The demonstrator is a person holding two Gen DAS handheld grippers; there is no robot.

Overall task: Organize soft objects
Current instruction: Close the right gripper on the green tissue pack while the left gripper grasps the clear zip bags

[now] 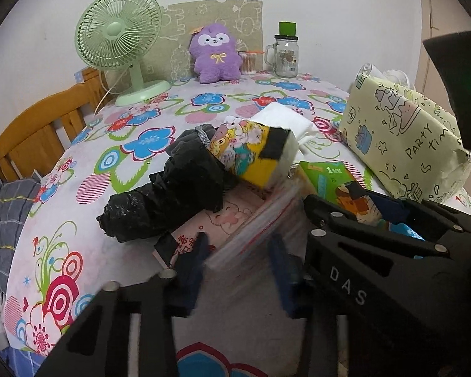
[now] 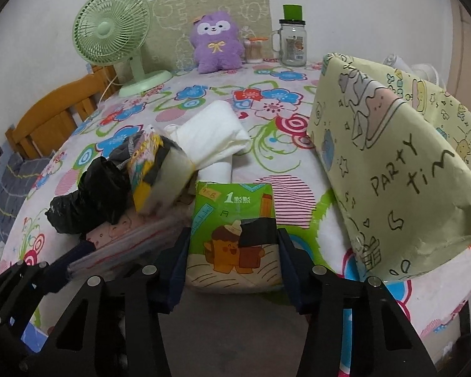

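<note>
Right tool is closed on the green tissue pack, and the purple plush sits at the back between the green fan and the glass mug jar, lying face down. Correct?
Not quite. The purple plush sits upright facing the camera, not face down, as the right wrist view shows. The rest holds: the right tool grips the green tissue pack, with the green fan and glass mug jar flanking the plush.

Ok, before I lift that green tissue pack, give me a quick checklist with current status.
1. Right hand-held gripper straddles the green tissue pack: ok.
2. Fingers firmly clamped on it: cannot tell.
3. Left hand-held gripper closed on the clear plastic bag stack: cannot tell.
4. Black bag roll off the pack: ok.
5. Party-print bag crowds the right: not ok.
</note>
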